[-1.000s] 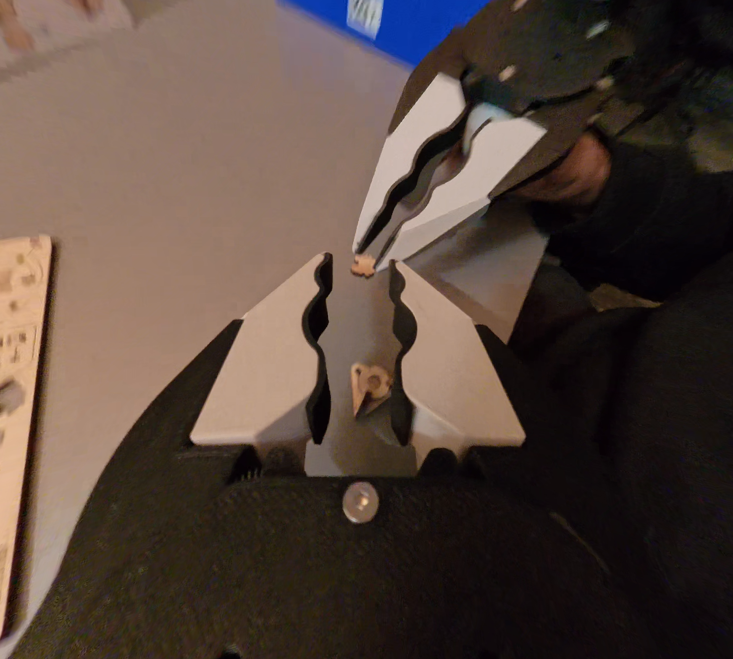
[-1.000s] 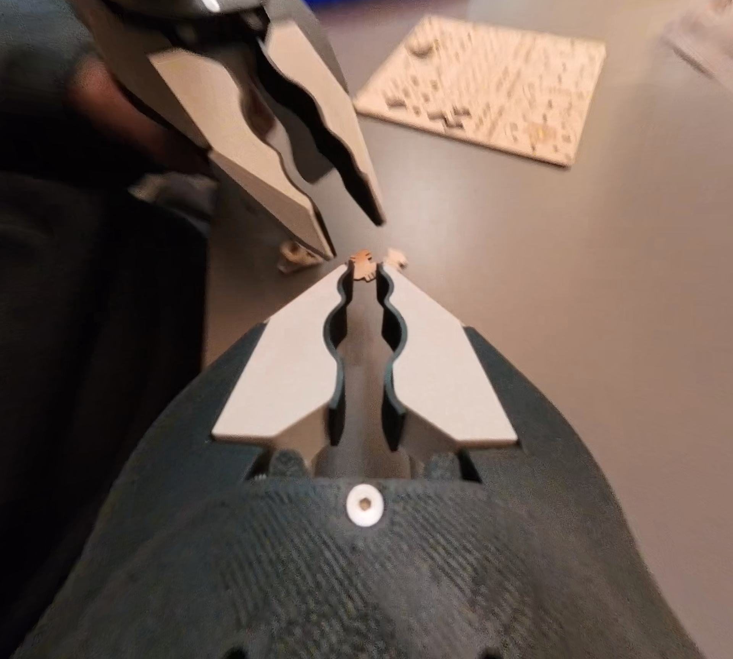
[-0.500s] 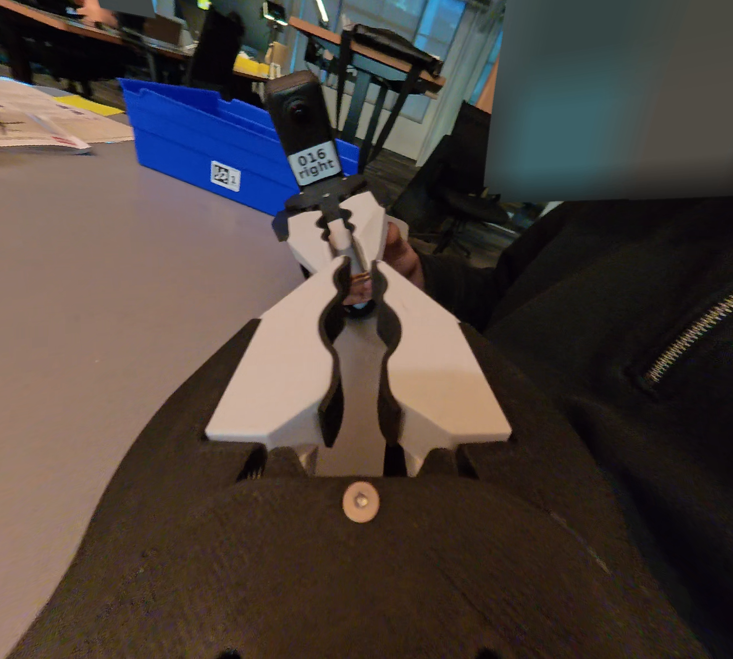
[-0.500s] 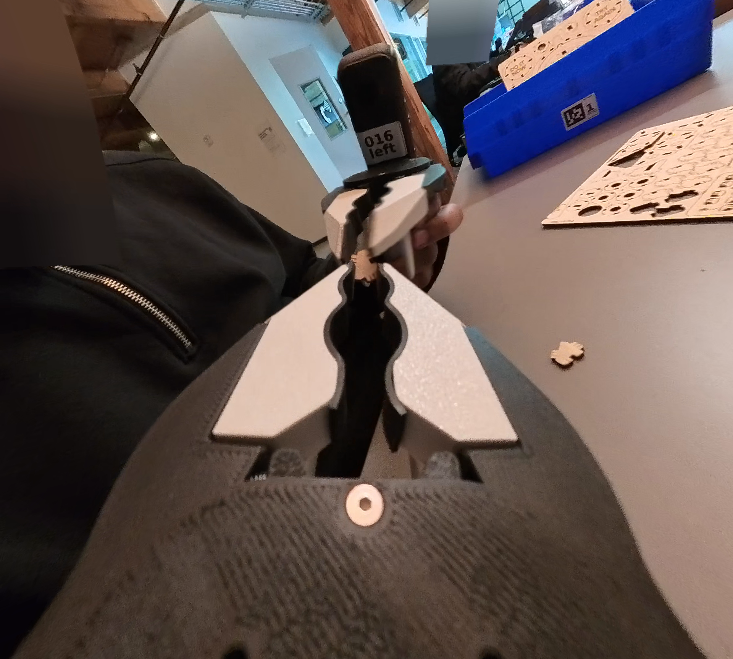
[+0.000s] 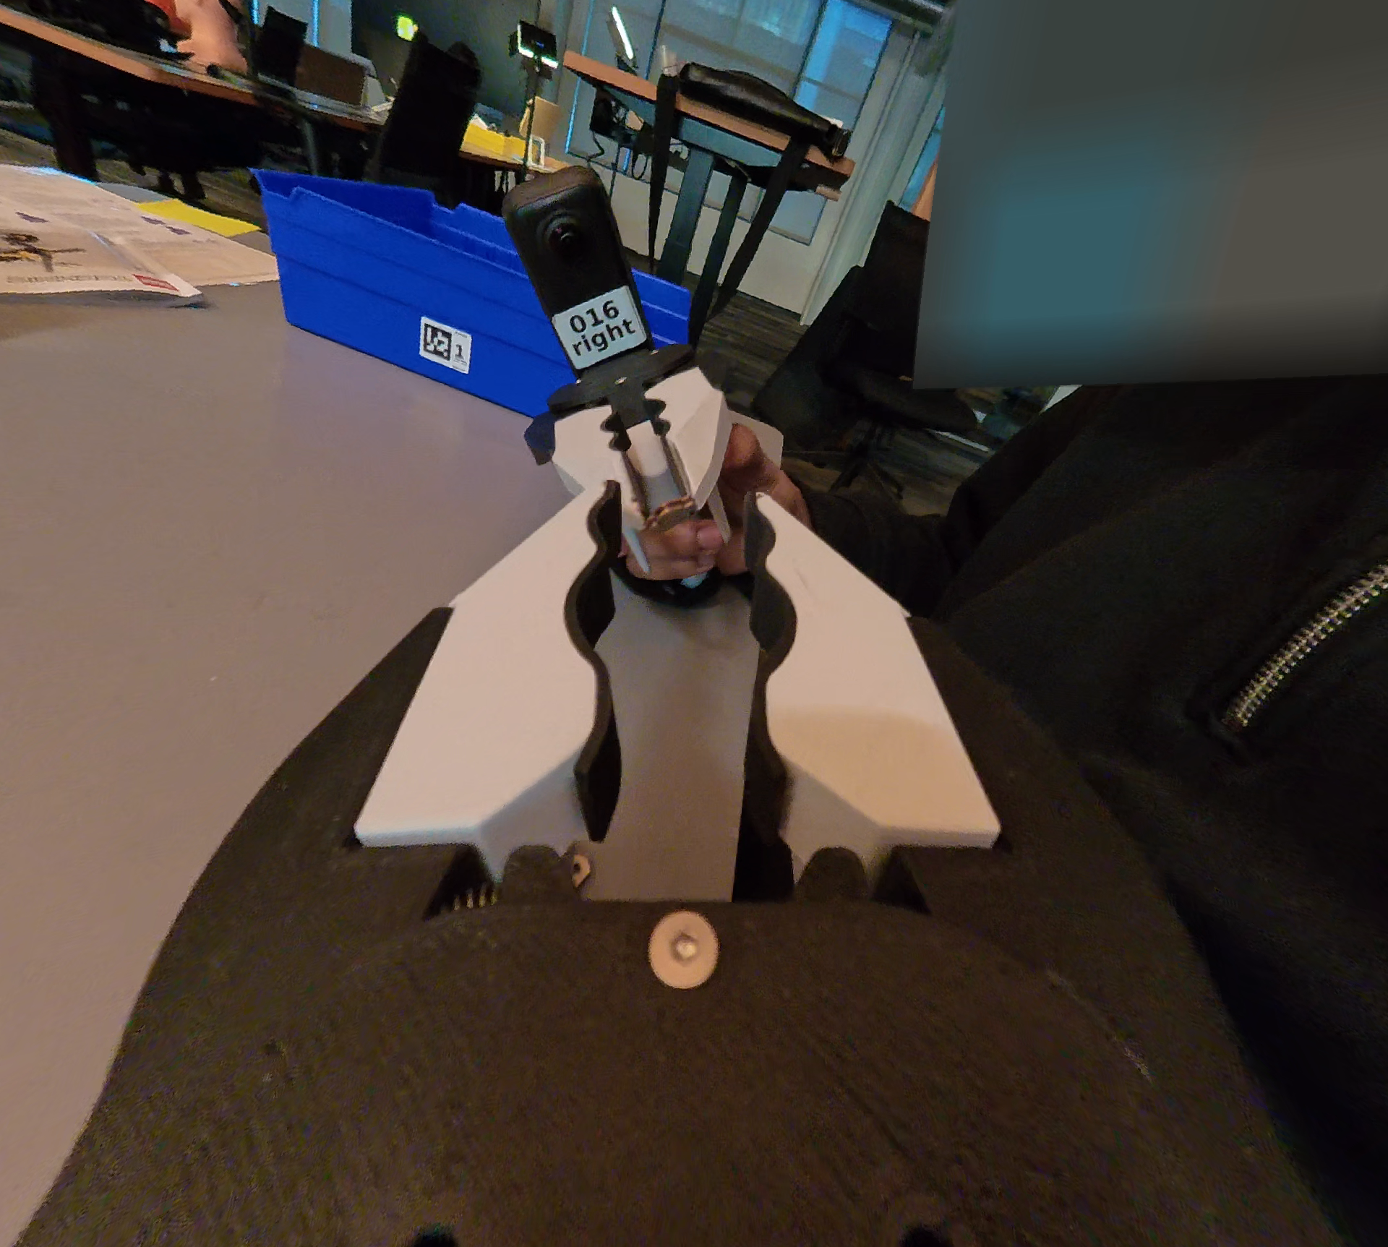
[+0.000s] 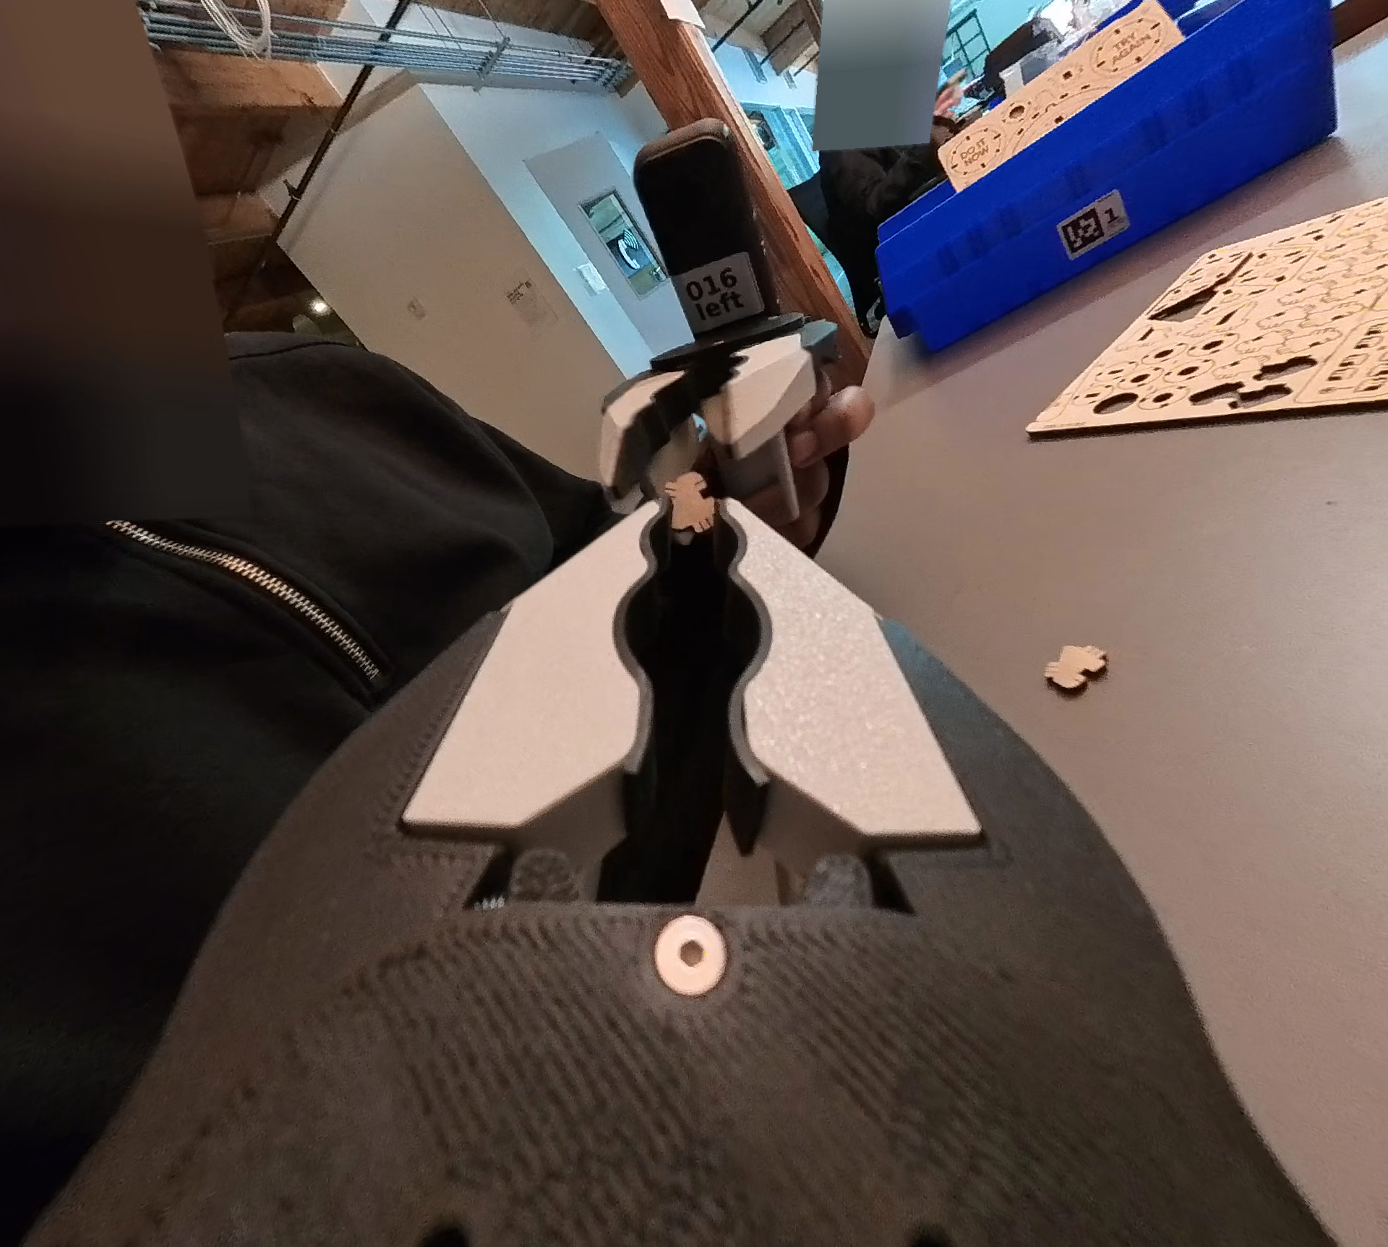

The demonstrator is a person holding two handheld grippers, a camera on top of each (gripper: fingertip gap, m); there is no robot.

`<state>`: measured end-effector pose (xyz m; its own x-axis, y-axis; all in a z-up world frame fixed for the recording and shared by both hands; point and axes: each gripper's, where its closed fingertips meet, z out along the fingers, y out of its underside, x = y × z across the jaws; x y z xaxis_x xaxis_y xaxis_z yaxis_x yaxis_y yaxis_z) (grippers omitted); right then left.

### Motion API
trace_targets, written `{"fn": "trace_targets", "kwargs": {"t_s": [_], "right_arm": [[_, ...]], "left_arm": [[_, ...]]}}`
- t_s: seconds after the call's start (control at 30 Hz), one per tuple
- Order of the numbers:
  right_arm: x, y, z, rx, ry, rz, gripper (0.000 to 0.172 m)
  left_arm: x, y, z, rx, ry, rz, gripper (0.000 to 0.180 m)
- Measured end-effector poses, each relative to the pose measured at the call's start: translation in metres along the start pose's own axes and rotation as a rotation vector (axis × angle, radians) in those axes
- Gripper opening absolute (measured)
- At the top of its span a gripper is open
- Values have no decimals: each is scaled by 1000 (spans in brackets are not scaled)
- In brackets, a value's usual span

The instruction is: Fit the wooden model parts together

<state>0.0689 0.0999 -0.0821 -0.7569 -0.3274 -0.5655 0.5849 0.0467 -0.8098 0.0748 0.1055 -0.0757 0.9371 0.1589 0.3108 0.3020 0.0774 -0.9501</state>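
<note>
My right gripper [image 6: 689,520] is shut on a small pale wooden part [image 6: 689,503], pinched at its fingertips and held up in the air. The same part [image 5: 668,514] shows edge-on in the left wrist view, at the tips of the right gripper [image 5: 672,497]. My left gripper [image 5: 680,520] faces it tip to tip with its jaws open. Its fingers stand on either side of the part without touching it, and it holds nothing. In the right wrist view the left gripper [image 6: 710,471] shows just behind the part, jaws apart.
A second small wooden part [image 6: 1078,666] lies loose on the grey table [image 6: 1126,535]. A punched wooden sheet [image 6: 1239,340] lies farther right, with a blue bin [image 6: 1111,174] behind it. The bin [image 5: 405,287] and paper sheets [image 5: 98,242] show in the left wrist view. A person's dark jacket [image 5: 1126,685] is close by. Both grippers' tips are close together, under 4 cm apart.
Both grippers rose from the table and turned to face each other. The left jaws narrowed around the part the right gripper holds, then opened wide again. The right kept its hold throughout.
</note>
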Motion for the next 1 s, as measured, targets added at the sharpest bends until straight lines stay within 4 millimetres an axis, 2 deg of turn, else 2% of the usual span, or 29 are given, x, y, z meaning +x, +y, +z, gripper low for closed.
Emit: {"fn": "trace_targets", "kwargs": {"t_s": [0.07, 0.17, 0.4, 0.73, 0.87, 1.0], "right_arm": [[-1, 1, 1, -6, -9, 5, 9], [-4, 4, 3, -20, -37, 22, 9], [-6, 4, 3, -11, -76, 63, 9], [-4, -3, -2, 44, -87, 97, 10], [2, -5, -3, 41, -22, 47, 19], [4, -2, -3, -17, 77, -117, 18]], "left_arm": [[-2, 4, -1, -12, 1, -7, 31], [1, 5, 0, -14, 24, -11, 18], [3, 9, 1, -25, 39, -3, 6], [5, 11, 0, -41, 58, -14, 2], [-1, 15, 0, -71, 24, -30, 2], [-16, 27, -4, -177, -71, -46, 2]]}}
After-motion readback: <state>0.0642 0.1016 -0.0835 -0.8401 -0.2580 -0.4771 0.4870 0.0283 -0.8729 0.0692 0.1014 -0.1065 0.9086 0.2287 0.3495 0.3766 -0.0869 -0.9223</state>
